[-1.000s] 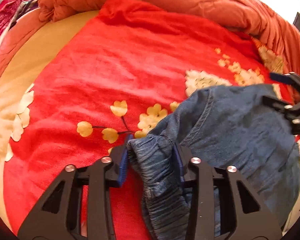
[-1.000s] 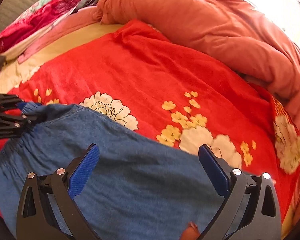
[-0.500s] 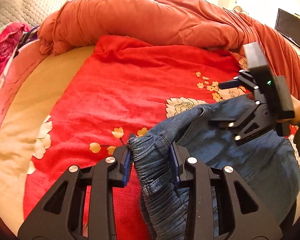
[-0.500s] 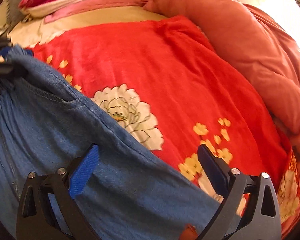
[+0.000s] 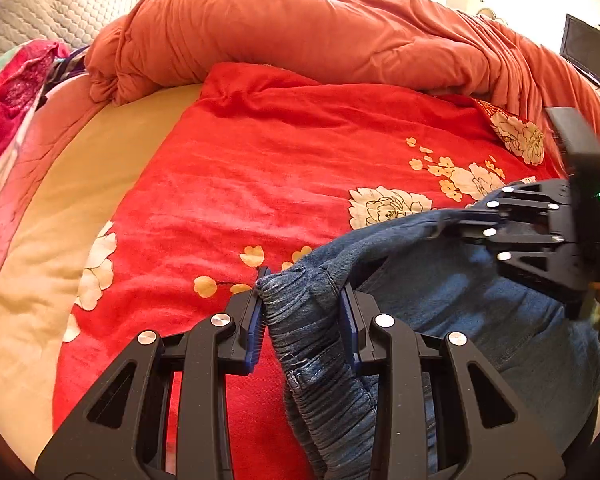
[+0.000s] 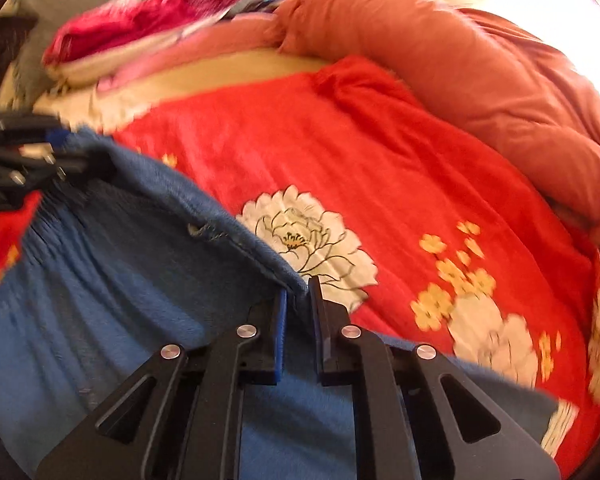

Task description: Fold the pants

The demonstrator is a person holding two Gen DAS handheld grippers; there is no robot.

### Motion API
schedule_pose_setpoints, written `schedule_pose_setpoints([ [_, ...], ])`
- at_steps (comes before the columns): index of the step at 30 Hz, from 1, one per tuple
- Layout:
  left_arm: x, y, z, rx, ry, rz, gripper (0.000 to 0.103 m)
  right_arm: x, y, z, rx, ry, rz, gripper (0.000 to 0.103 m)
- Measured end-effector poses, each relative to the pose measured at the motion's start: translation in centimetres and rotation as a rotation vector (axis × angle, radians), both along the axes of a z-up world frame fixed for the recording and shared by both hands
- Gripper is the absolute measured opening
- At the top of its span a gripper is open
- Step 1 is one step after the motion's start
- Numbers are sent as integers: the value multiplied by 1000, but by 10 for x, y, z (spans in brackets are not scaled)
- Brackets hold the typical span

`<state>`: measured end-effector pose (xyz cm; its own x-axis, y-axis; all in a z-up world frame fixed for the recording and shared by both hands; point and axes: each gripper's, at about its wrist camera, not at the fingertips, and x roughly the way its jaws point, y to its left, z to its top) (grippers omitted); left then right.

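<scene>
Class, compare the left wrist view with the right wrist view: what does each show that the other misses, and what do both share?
Only the left wrist view shows the dark flat screen and the left gripper clamping the gathered waistband. Only the right wrist view shows the right gripper shut on a denim edge beside a white flower print. Both show the blue denim pants, the red floral blanket and the orange duvet.

Pants (image 5: 480,312) on blanket (image 5: 280,184) — duvet (image 5: 300,32) behind
</scene>
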<state>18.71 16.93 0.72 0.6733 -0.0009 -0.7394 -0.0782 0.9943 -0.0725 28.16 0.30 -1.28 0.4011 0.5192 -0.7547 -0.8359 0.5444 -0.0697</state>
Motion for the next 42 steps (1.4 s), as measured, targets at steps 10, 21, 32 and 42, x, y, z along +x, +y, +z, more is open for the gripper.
schedule_pose_setpoints([
  [10, -23, -18, 24, -7, -62, -61, 25, -53, -61, 49, 231, 49, -116, 9],
  [21, -76, -55, 36, 36, -88, -94, 26, -135, -99, 63, 240, 39, -136, 9],
  [32, -139, -73, 22, 16, -8, -105, 28, -204, -122, 43, 229, 85, -91, 9],
  [42, -153, -62, -2, -42, 136, -30, 41, -253, -106, 6, 136, 110, 4, 9],
])
